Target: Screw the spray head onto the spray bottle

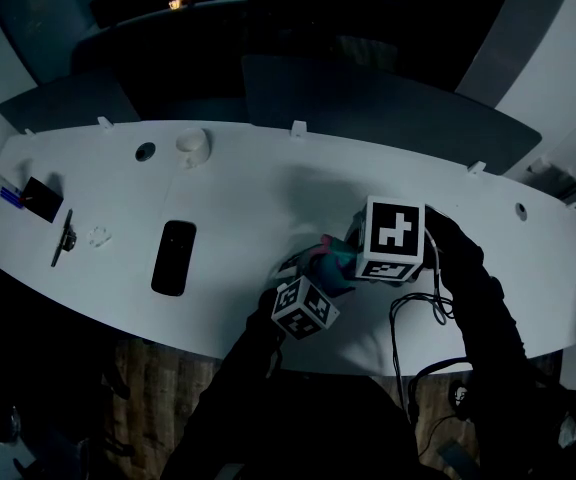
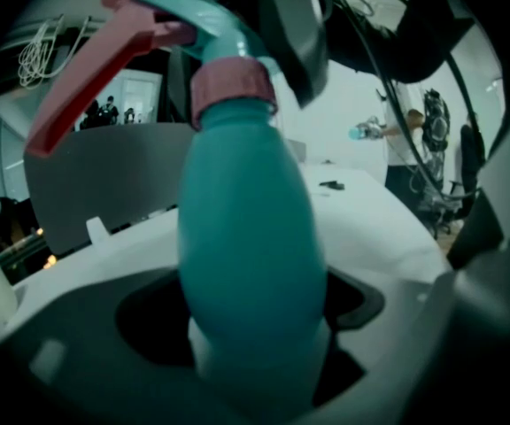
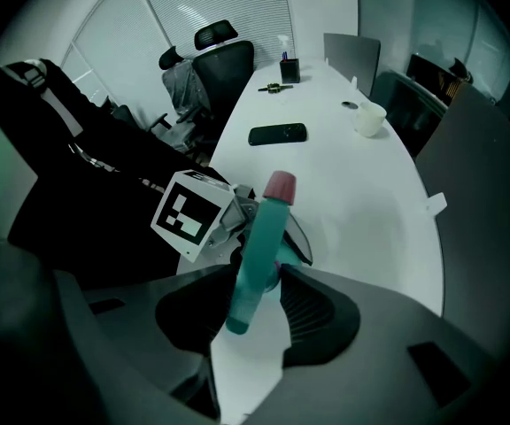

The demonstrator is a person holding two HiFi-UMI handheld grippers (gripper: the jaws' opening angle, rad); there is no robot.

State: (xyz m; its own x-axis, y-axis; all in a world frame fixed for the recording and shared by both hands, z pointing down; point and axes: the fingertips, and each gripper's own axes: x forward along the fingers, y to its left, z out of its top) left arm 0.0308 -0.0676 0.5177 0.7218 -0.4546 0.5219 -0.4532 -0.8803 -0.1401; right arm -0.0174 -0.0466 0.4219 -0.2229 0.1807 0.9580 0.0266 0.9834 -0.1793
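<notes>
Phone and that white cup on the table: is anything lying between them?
Nothing. In the head view the stretch of white table between the black phone and the cup is bare.

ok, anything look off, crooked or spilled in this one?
Nothing stands out. The spray head sits on the bottle, and its pink collar looks square on the neck with no visible gap. There is no spill on the table, and the phone lies flat, off to the side.
</notes>
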